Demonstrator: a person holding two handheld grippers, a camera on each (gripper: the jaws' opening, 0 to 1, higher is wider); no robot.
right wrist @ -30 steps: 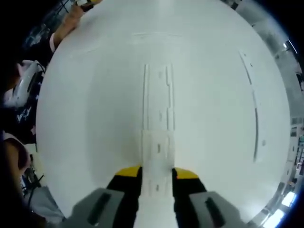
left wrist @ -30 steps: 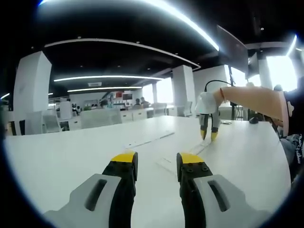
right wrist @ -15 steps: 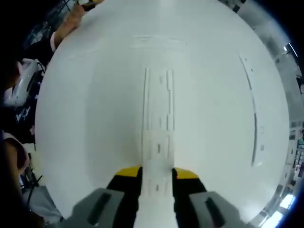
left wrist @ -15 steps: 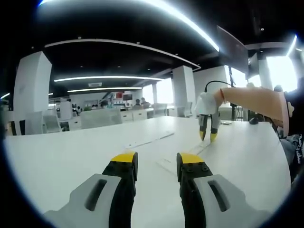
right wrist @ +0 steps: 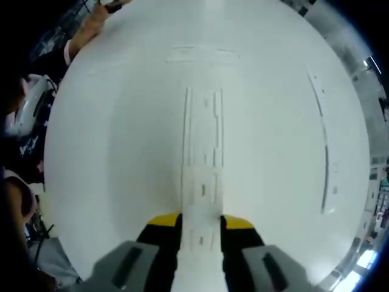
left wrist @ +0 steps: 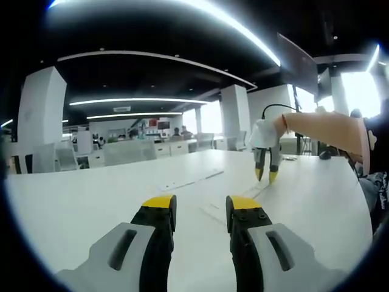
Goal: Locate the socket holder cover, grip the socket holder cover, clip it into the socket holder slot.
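Right gripper view: long white cover (right wrist: 201,182)

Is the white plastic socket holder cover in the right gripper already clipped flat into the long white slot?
Cannot tell. The right gripper holds the white cover lined up over the long white slot, but its seating isn't visible.

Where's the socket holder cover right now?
In the right gripper view, the socket holder cover is clamped between the right tongs, lying over the near end of the socket holder on the white table.
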